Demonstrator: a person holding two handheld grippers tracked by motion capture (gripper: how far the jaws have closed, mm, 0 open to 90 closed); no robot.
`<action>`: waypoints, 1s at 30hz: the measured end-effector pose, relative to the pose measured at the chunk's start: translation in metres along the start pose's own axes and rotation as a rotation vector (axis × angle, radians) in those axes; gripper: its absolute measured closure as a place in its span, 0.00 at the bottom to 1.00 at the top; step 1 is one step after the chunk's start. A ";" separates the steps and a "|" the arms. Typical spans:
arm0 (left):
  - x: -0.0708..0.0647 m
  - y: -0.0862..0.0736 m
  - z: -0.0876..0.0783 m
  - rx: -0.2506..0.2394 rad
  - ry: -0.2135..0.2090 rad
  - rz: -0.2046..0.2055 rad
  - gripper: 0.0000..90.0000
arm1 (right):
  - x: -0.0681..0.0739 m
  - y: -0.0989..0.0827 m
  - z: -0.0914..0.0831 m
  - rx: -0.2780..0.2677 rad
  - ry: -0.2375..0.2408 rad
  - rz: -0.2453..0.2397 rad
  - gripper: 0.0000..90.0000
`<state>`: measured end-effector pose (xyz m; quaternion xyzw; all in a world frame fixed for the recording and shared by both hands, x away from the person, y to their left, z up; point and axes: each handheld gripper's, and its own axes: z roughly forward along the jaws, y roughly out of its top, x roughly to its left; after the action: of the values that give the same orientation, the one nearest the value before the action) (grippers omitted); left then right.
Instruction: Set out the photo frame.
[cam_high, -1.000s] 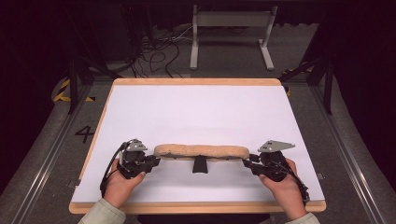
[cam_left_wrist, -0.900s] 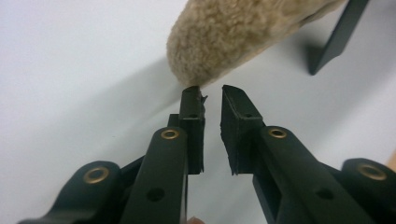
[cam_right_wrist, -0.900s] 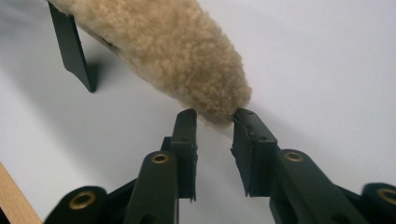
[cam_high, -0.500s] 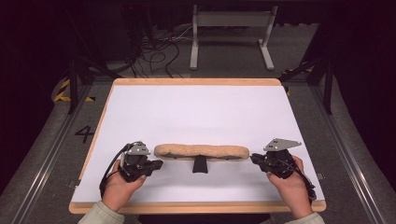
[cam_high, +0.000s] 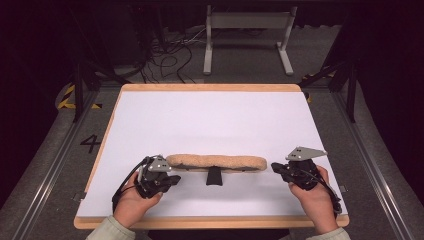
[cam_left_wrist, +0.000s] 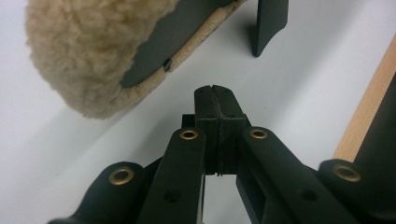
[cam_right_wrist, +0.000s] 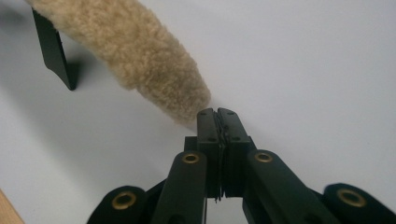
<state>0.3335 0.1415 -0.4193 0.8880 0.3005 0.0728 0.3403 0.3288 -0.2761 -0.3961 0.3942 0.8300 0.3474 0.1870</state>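
**White board, dark room, fleecy pad near edge**

High view: white table (cam_high: 210, 120) w/ wood rim, dark floor around; cables (cam_high: 165, 60) and a white frame stand (cam_high: 247, 35) beyond far edge. Tan fleecy pad (cam_high: 216, 162) lies across near-centre on a black handle (cam_high: 214, 176). Left gripper (cam_high: 172, 179) just beside pad's left end, right gripper (cam_high: 276, 168) near its right end.

Left gripper view: jaws pressed together, holding nothing; pad (cam_left_wrist: 98, 51) apart, its dark underside showing.

Right gripper view: jaws closed, empty; tips just beside pad (cam_right_wrist: 140, 51) end, contact unclear.

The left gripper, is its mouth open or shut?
Shut. In the left gripper view, the left gripper has its two black jaws pressed together, holding nothing, beside the fluffy pad.
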 end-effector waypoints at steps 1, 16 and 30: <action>0.000 0.000 0.001 0.002 -0.001 0.001 1.00 | 0.000 0.000 0.000 -0.003 -0.001 0.002 0.99; 0.015 -0.002 0.018 -0.043 0.073 -0.023 1.00 | -0.004 0.000 0.002 -0.037 -0.023 0.021 1.00; 0.012 0.000 0.022 -0.069 0.087 -0.016 1.00 | 0.002 0.009 0.018 -0.049 -0.054 -0.048 1.00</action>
<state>0.3506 0.1361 -0.4371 0.8693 0.3194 0.1192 0.3580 0.3431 -0.2627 -0.4017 0.3788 0.8251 0.3523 0.2272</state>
